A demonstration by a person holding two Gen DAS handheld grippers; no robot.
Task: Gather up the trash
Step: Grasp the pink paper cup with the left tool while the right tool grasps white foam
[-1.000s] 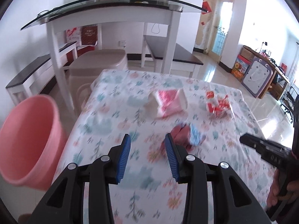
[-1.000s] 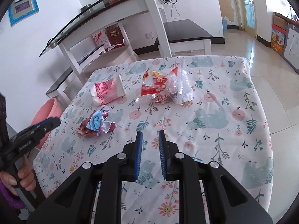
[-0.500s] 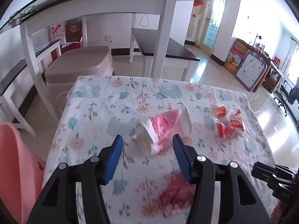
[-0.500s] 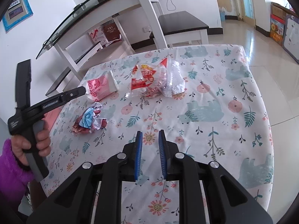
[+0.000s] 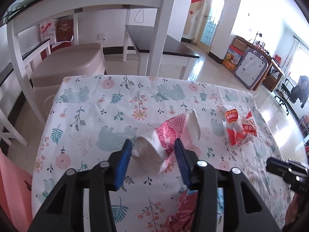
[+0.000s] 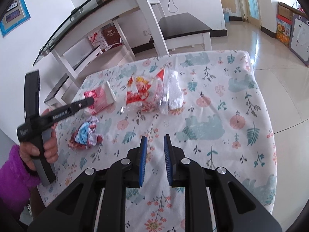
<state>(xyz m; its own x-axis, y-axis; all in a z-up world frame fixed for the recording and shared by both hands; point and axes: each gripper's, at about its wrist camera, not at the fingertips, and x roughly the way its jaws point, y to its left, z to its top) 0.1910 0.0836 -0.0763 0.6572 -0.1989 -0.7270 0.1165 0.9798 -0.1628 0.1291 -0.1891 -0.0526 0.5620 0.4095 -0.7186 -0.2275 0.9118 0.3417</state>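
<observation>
Left gripper (image 5: 152, 154): its jaws have just been closing and are being brought in around the paper cup (image 5: 166, 137); the cup's narrow end is lying between the blue pads, but no pad is seen pressing on it yet.
Right gripper (image 6: 155, 154): it is being held over the floral cloth (image 6: 212, 100) with its jaws a little apart and nothing between them.
Paper cup: it is lying on its side on the cloth, already creased, mouth pointing away from the left gripper.
Other trash: a clear snack bag (image 6: 154, 94) is lying just beyond the cup, and a crumpled wrapper (image 6: 85, 137) is lying nearer the person's hand (image 6: 42, 145).
Pink bucket (image 5: 11, 189): it is seen at the table's left edge, probably the bin.
Risk, crushing: the thin cup is likely being flattened further if squeezed hard, and may be squirting out sideways.
Risk, rolling: a one-sided touch may be sending it along the cloth.
Risk, cloth: low pads may be pinching and dragging the fabric, shifting the rest.
</observation>
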